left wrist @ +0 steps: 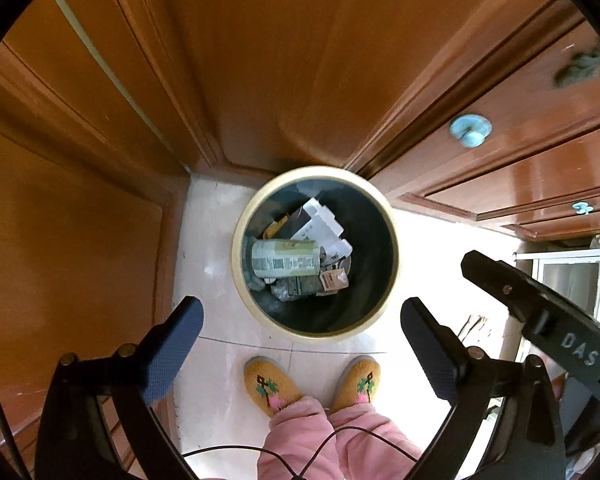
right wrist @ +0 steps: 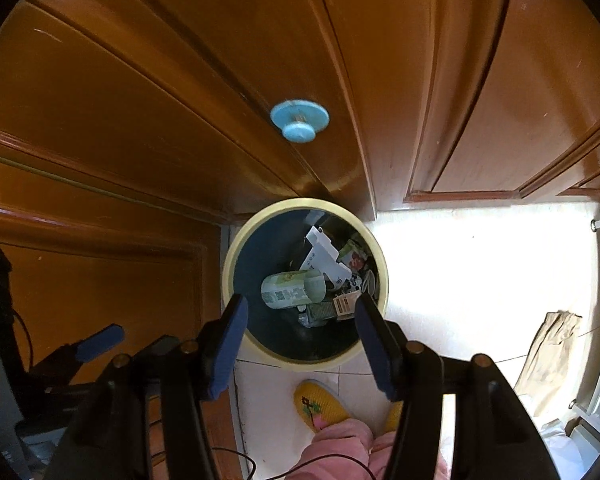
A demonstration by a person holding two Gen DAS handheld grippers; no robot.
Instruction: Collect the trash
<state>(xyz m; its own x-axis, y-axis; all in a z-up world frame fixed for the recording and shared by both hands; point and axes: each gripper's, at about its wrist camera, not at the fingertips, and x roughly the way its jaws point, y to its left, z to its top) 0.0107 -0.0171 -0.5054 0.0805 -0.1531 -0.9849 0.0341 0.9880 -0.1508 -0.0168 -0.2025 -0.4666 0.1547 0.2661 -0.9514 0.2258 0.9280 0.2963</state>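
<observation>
Trash [left wrist: 284, 258] already fills the bin [left wrist: 394, 256] at your twelve o'clock, both the left gripper [left wrist: 302, 346] and the right gripper [right wrist: 300, 340] stand apart and empty, so remaining pickups cannot be judged.

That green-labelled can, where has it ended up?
The green-labelled can lies on its side inside the round bin, on the left of the heap beside white cardboard scraps; both wrist views look down on it.

Black left gripper [left wrist: 302, 344] with blue textured pads, brass screws, pink trousers [left wrist: 320, 436] at 6 o'clock, yellow embroidered slippers [left wrist: 270, 384], thin black cable [left wrist: 300, 452]
</observation>
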